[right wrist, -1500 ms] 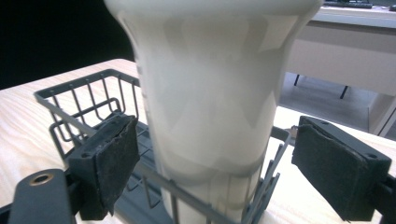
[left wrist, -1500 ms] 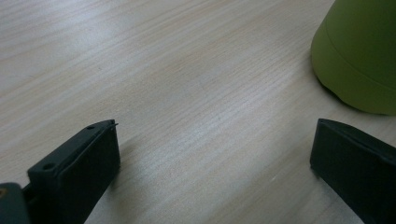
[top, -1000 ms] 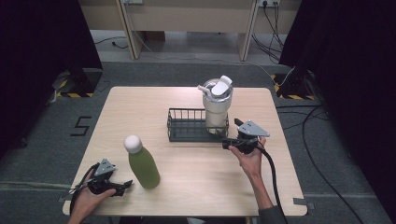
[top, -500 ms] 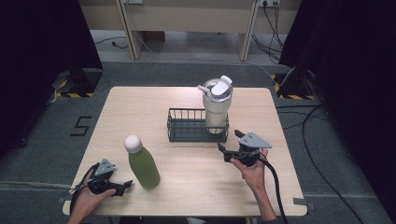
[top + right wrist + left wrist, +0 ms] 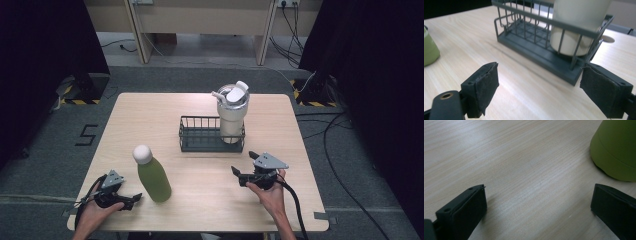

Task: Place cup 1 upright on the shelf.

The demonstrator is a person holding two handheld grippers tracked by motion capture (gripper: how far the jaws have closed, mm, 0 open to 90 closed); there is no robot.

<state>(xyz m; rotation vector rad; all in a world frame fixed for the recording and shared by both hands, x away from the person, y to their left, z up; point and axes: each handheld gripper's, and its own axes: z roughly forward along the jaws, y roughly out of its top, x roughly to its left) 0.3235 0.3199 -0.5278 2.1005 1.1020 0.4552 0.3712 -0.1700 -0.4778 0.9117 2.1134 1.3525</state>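
A green bottle (image 5: 152, 177) with a white cap stands upright at the front left of the wooden table (image 5: 150, 120). A cream tumbler (image 5: 232, 112) with a lid and straw stands in the right end of a dark wire basket (image 5: 200, 142). My left gripper (image 5: 134, 200) rests by the front edge, just left of the bottle, open, its jaws wide apart over bare wood (image 5: 537, 195) with the bottle's base (image 5: 616, 152) ahead to the right. My right gripper (image 5: 243, 164) is in front of the basket, open and holding nothing (image 5: 539, 75). It faces the basket (image 5: 529, 47) and the tumbler (image 5: 576, 27).
The table stands on grey carpet, with dark curtains at both sides. Cables trail across the floor at the right (image 5: 345, 125). A cable hole (image 5: 607, 38) shows in the tabletop behind the basket. Bare wood lies between the bottle and the right gripper.
My right gripper has drawn back from the basket's right end toward the table's front edge and sunk a little. The left gripper, bottle, basket and tumbler have not moved.
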